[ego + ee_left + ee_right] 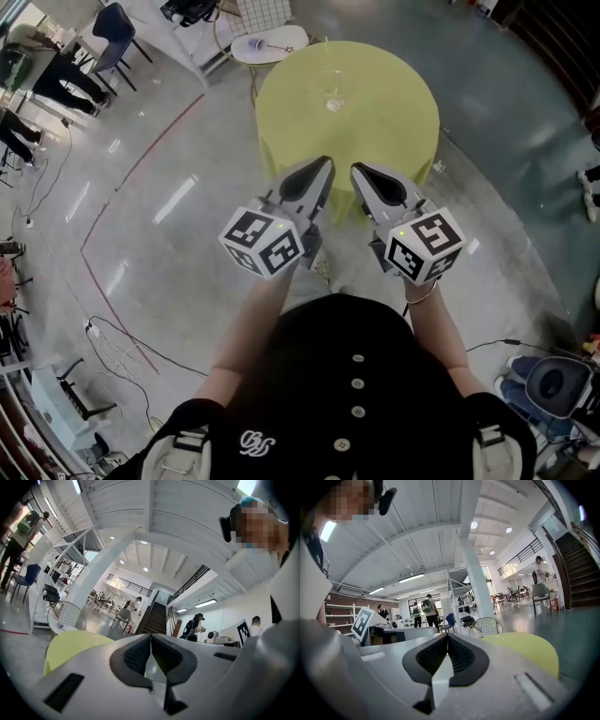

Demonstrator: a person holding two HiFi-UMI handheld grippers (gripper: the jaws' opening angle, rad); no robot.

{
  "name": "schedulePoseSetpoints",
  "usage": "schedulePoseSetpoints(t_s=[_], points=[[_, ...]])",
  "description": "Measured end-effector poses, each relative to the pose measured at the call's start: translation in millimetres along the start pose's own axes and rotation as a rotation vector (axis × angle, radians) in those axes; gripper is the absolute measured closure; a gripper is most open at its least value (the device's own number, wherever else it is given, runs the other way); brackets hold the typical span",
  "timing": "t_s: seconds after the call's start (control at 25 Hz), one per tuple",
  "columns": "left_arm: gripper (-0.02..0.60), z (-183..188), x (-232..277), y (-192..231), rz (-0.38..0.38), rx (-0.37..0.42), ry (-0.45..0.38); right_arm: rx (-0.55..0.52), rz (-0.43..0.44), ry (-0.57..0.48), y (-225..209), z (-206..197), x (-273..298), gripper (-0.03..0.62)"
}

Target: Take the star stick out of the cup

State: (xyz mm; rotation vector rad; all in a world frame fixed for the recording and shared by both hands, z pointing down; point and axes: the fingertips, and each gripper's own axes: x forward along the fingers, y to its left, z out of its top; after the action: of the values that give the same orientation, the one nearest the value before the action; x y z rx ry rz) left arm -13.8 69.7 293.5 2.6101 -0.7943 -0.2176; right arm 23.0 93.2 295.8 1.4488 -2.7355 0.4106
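Extraction is not starting yet: left gripper (327, 165) and right gripper (357, 172) are hovering, fingers clenched empty, cup (334, 100) at twelve o'clock on yellow surface (398, 108).

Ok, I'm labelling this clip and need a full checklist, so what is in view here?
round table: one, yellow-green cloth, ahead of the grippers
cup: one, clear, near the middle of the round table; its contents are too small to tell
small table: one, white, beyond the round table
chair: one, blue, upper left
floor line: one, red, on the grey floor at left
bystanders: a few, dark clothes, upper left edge
shirt: one, black with buttons, bottom of the head view
left gripper: one, grey with a black-and-white marker cube, jaws together, empty
right gripper: one, same build, jaws together, empty
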Motion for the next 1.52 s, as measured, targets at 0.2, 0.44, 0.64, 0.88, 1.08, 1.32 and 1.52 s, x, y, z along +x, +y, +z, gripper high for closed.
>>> schedulePoseSetpoints(t_s=[0.2,0.44,0.64,0.88,1.08,1.32,1.52], points=[[0.561,12.9,16.5,28.3,-0.018,-0.003,0.002,-0.002,-0.018,-0.008,-16.9,10.2,32.9,0.591],[0.561,13.6,40.0,45.6,-0.067,-0.005,0.034,0.008,-0.036,-0.016,-33.4,15.5,65.9,0.591],[0.561,16.9,48.1,56.9,-0.079,-0.01,0.038,0.012,-0.057,-0.018,-44.0,18.7,76.1,0.591],[0.561,20.4,50.1,72.2,-0.058,-0.027,0.03,0.017,-0.063,-0.004,-48.7,16.8,80.1,0.591],[0.561,20.8,53.4,79.6,-0.047,-0.029,0.035,0.024,-0.062,0.007,-55.3,14.1,83.9,0.591],[0.561,19.0,68.2,93.8,-0.027,-0.03,0.042,0.03,-0.035,0.015,-67.9,12.9,98.5,0.591],[0.561,23.9,83.5,99.5,-0.019,-0.027,0.05,0.032,-0.022,0.022,-82.4,19.7,106.7,0.591]])
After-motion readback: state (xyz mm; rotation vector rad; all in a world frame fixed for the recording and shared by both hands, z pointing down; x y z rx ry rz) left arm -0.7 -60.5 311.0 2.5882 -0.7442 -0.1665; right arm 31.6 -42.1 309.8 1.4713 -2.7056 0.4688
